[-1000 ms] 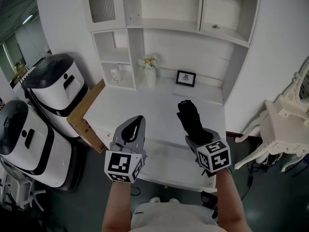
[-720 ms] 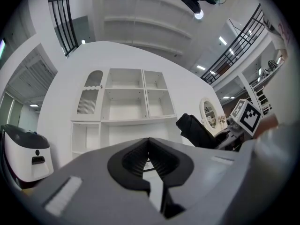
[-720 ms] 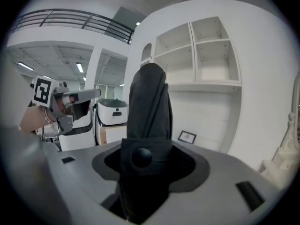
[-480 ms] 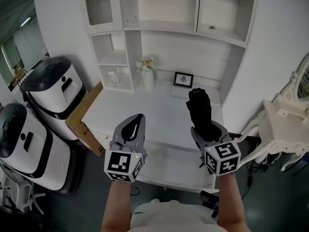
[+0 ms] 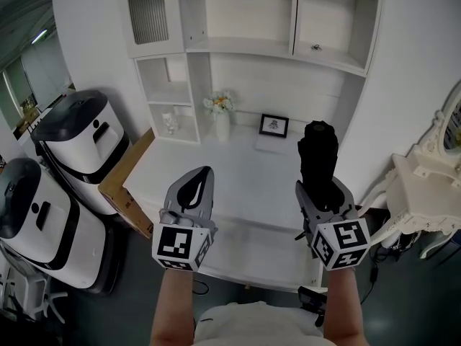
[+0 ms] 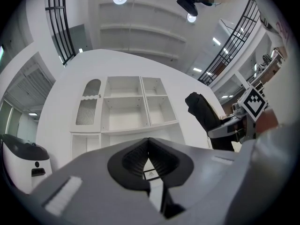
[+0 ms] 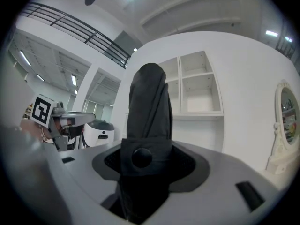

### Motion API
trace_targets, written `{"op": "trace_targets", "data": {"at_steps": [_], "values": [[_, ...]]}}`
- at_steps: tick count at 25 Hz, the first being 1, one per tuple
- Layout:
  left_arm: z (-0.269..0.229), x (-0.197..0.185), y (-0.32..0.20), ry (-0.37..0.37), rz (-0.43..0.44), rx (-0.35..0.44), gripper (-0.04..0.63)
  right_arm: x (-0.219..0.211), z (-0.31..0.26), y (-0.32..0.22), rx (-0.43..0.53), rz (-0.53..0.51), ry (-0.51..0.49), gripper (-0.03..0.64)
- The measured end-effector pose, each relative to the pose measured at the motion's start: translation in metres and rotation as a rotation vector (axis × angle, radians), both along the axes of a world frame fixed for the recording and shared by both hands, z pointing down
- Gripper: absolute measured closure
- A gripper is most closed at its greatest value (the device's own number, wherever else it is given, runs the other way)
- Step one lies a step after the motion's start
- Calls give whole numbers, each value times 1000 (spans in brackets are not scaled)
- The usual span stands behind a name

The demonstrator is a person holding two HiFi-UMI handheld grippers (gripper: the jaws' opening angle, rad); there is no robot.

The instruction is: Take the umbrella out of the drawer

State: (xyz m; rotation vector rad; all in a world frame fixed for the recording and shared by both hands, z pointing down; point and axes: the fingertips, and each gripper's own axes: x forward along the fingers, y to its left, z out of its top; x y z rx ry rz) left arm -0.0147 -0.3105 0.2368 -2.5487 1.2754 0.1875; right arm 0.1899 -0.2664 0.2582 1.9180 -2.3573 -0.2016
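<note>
A folded black umbrella (image 5: 318, 156) in its sleeve stands upright between the jaws of my right gripper (image 5: 321, 187), which is shut on its lower end above the white desk (image 5: 238, 168). In the right gripper view the umbrella (image 7: 150, 107) fills the middle and a snap button shows at the right gripper (image 7: 146, 159). My left gripper (image 5: 200, 179) hovers to the left over the desk's front, shut with nothing in it. In the left gripper view the left gripper (image 6: 149, 143) has its tips together, and the umbrella (image 6: 202, 112) shows at the right. I cannot tell how the drawer stands.
A vase of flowers (image 5: 221, 110) and a small picture frame (image 5: 274, 125) stand at the desk's back under white shelves (image 5: 245, 20). Two white-and-black appliances (image 5: 83, 132) and a cardboard box (image 5: 124, 182) are on the left. White furniture (image 5: 425, 193) stands on the right.
My right gripper has risen and moved right with the umbrella, tipping it more upright. The left gripper has risen slightly and stays shut.
</note>
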Motion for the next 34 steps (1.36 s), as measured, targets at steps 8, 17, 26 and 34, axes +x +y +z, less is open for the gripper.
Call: {"op": "trace_targets", "data": {"at_steps": [8,17,26,34], "values": [[-21,-7,-3,-9,-12,60,584,10,-33,3,93,47,-36,370],[-30,-12,-7,5,-20,77,584,14,-42,3,122,76,-34,370],[-35,-10,-11,18,-21,81,584,18,-45,1,122,84,-24,370],[-30,-4,-13,13,-18,73,584,24,-41,-1,117,93,-21,370]]}}
